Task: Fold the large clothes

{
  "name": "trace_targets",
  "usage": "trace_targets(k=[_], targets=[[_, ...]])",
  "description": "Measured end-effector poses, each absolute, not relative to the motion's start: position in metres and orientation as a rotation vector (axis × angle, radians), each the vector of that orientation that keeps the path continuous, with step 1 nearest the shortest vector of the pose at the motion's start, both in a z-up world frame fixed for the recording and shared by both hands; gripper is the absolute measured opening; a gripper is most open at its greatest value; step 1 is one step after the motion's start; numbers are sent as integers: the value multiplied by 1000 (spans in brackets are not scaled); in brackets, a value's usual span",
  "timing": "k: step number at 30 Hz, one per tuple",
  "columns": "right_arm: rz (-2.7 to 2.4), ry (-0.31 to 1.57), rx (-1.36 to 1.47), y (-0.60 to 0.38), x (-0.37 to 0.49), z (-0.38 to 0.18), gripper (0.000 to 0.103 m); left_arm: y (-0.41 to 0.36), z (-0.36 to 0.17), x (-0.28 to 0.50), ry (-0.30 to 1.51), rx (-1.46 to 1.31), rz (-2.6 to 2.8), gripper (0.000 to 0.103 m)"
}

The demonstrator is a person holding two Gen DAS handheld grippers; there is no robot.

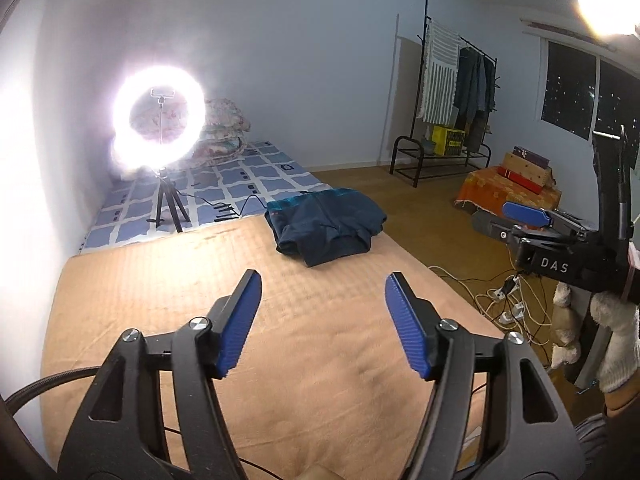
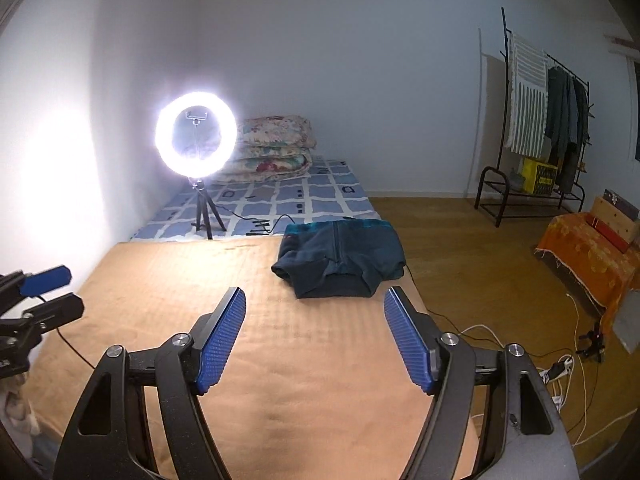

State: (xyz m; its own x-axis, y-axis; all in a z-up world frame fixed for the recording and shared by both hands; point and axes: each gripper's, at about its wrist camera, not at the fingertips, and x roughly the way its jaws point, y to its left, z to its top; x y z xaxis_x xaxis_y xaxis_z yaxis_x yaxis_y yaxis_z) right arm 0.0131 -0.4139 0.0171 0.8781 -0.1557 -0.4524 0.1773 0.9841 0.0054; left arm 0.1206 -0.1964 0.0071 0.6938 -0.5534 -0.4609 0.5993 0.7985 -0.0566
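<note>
The tan blanket (image 1: 280, 340) fills the foreground, spread flat over the near end of the bedding, and beyond it runs the blue and white checked sheet (image 1: 256, 176) up to the wall. Out on the right is bare wooden floor (image 2: 460, 232), with a black clothes rack (image 2: 532, 120) against the far wall, hung with a striped towel and dark clothes. An orange cloth (image 2: 580, 256) covers something low beside it. At the head of the checked sheet sits a pile of floral quilts (image 2: 276, 148), and in front of them a ring light (image 2: 196, 134) blazes on a small tripod, its cable trailing toward the blanket.

Now the garment: a dark blue sweatshirt (image 2: 340, 258), folded into a compact bundle, lies at the far right corner of the blanket, right at the seam with the checked sheet. It is flat on the surface and nothing touches it.

Both tongs hover well short of it. The left gripper (image 1: 322, 284) has its blue pads spread wide with only blanket showing between them; the sweatshirt sits ahead, just beyond the gap. The right gripper (image 2: 314, 300) is likewise spread wide and holding nothing, the bundle lying straight ahead past its tips, slightly right of centre. A gloved hand (image 1: 616, 344) carries the right gripper at the edge of the left view. White cables (image 1: 516, 304) tangle on the floor.
</note>
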Motion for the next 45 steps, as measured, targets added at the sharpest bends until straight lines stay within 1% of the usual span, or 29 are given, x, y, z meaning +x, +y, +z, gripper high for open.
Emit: trace_targets(k=[1, 3, 5, 8, 10, 12, 16, 18, 19, 30, 45], targets=[[-174, 464, 50, -412, 11, 15, 72, -196, 7, 118, 474, 108, -641, 68], [-171, 461, 55, -410, 10, 12, 75, -194, 5, 114, 467, 110, -638, 76], [-180, 460, 48, -405, 9, 8, 80, -194, 4, 110, 466, 108, -641, 78], [-196, 464, 38, -401, 8, 2, 80, -195, 0, 108, 461, 126, -635, 79], [-198, 473, 29, -399, 8, -2, 80, -196, -2, 106, 455, 138, -628, 81], [-215, 478, 10, -396, 9, -6, 81, -196, -4, 105, 457, 143, -626, 91], [-227, 484, 4, -394, 9, -10, 82, -197, -9, 101, 452, 173, -606, 94], [-225, 483, 9, -393, 8, -10, 82, -197, -11, 99, 452, 200, -588, 101], [-227, 483, 9, -391, 6, -10, 82, -197, -13, 96, 445, 209, -575, 102], [-241, 489, -8, -385, 5, -15, 84, -194, -15, 82, 436, 225, -557, 103], [-239, 502, -8, -385, 7, -18, 84, -192, -12, 86, 443, 212, -547, 103]])
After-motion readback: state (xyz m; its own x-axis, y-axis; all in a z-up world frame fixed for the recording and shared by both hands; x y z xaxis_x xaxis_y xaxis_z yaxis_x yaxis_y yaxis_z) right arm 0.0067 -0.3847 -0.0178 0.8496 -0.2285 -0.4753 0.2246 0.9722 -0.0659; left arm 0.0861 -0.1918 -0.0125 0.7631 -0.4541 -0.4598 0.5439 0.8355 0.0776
